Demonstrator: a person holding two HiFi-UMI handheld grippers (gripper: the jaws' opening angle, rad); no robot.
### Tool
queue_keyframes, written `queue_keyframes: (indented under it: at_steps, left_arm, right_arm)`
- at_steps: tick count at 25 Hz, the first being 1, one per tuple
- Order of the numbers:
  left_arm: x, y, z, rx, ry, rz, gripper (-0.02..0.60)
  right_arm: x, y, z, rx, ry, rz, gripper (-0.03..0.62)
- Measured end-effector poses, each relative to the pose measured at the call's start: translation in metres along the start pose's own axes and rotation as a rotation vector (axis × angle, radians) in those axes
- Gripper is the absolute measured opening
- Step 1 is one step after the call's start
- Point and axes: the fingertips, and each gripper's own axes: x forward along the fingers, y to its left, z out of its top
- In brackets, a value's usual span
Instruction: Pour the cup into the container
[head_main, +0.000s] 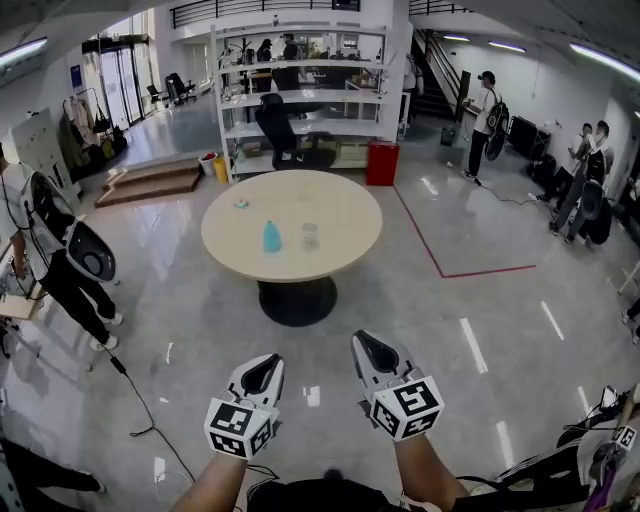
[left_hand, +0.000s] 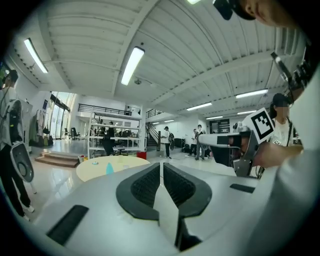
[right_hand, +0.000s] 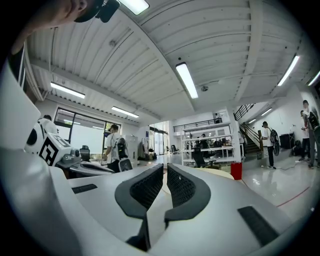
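Note:
A light-blue cup (head_main: 272, 237) stands on the round beige table (head_main: 340, 205), with a clear container (head_main: 310, 236) just to its right. Both grippers hang over the floor, well short of the table and pointed at it. My left gripper (head_main: 263, 364) has its jaws together with nothing between them, and so does my right gripper (head_main: 369, 344). In the left gripper view the shut left gripper (left_hand: 161, 166) points past the distant table (left_hand: 95, 170) and blue cup (left_hand: 109, 168). The right gripper view shows the right gripper (right_hand: 165, 169) shut and empty.
A small pale object (head_main: 241, 203) lies at the table's far left. The table stands on a dark pedestal (head_main: 297, 300). A person (head_main: 50, 250) stands at left, a cable (head_main: 140, 400) runs over the floor, and white shelving (head_main: 300, 95) and a red bin (head_main: 382, 163) stand behind.

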Motion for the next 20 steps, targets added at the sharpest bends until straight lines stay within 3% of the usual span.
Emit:
queue_keyframes:
  at_steps: [6, 10, 20]
  left_arm:
    - [0.055, 0.016, 0.011, -0.012, 0.001, -0.004, 0.003]
    - [0.089, 0.035, 0.017, -0.028, -0.048, -0.031, 0.003]
    - [0.194, 0.174, 0.024, -0.048, -0.027, -0.01, 0.003]
  right_arm:
    - [0.041, -0.039, -0.008, 0.013, 0.02, 0.04, 0.008]
    - [0.075, -0.066, -0.018, 0.027, 0.017, 0.043, 0.021]
    - [0.239, -0.112, -0.026, 0.016, 0.044, 0.024, 0.023]
